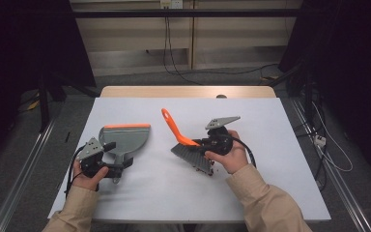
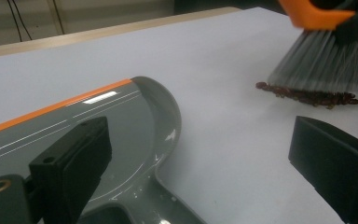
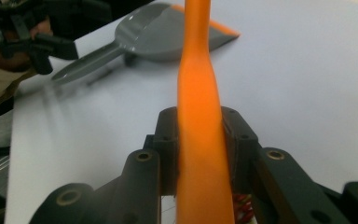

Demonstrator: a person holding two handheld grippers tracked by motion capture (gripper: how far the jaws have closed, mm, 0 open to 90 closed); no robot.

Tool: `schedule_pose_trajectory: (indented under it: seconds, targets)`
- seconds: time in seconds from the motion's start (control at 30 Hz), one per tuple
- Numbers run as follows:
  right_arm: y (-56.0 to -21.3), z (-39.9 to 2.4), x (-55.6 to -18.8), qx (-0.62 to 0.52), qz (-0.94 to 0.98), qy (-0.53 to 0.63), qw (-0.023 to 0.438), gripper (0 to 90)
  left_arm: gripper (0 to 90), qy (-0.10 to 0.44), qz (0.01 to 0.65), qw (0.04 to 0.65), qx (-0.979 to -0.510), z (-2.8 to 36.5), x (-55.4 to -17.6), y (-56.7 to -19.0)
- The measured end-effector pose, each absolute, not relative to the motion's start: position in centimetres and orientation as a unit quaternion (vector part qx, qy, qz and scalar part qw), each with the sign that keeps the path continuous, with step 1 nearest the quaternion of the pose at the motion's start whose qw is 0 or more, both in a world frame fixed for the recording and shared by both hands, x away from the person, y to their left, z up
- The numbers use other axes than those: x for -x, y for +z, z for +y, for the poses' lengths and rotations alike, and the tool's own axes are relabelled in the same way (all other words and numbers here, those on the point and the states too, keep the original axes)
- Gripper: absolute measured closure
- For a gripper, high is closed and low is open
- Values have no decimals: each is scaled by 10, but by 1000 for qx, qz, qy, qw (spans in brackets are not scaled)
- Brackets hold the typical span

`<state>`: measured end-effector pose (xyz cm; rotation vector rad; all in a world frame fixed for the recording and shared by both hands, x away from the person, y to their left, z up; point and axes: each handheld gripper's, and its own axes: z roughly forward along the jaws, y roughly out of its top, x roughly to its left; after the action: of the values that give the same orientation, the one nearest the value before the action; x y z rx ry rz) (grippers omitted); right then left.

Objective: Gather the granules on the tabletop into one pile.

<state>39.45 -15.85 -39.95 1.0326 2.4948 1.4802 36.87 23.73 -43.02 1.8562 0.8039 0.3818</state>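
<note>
A grey dustpan with an orange front lip lies flat at the table's left, and its handle points toward me. My left gripper is open at that handle; in the left gripper view the jaws stand wide apart, the dustpan by the left one. My right gripper is shut on the orange handle of a brush, right of centre. Its grey bristles rest on the table over a row of small reddish-brown bits.
The white table top ends in a wooden strip at the far side. Cables trail across the floor beyond and to the right of the table. The person's sleeves come in from the bottom edge.
</note>
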Motion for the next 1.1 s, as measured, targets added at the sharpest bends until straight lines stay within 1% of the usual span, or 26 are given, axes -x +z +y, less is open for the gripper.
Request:
schedule_pose_trajectory:
  seconds: [0.1,0.23,0.3,0.37,0.5,0.6,0.7,1.1]
  targets:
    - [-393,-167,-403,-325,814,478,62,712,56,160,335,516,-772,238,-368,-430]
    - [-393,-174,-415,-298,830,462,100,713,56,160,336,516,-771,238,-369,-430]
    - [-397,-173,-422,-275,846,439,125,713,56,160,335,516,-772,238,-369,-430]
    - [-403,-171,-430,-261,855,429,133,713,56,159,336,516,-772,238,-369,-430]
    - [-414,-165,-443,-199,871,419,161,713,56,159,338,516,-771,239,-370,-430]
    - [-421,-158,-450,-159,877,425,162,713,56,159,339,516,-770,240,-370,-430]
    - [-427,-152,-450,-124,884,425,152,713,56,158,341,515,-770,240,-370,-430]
    - [-422,-158,-428,-80,900,412,119,715,56,159,340,518,-769,240,-369,-430]
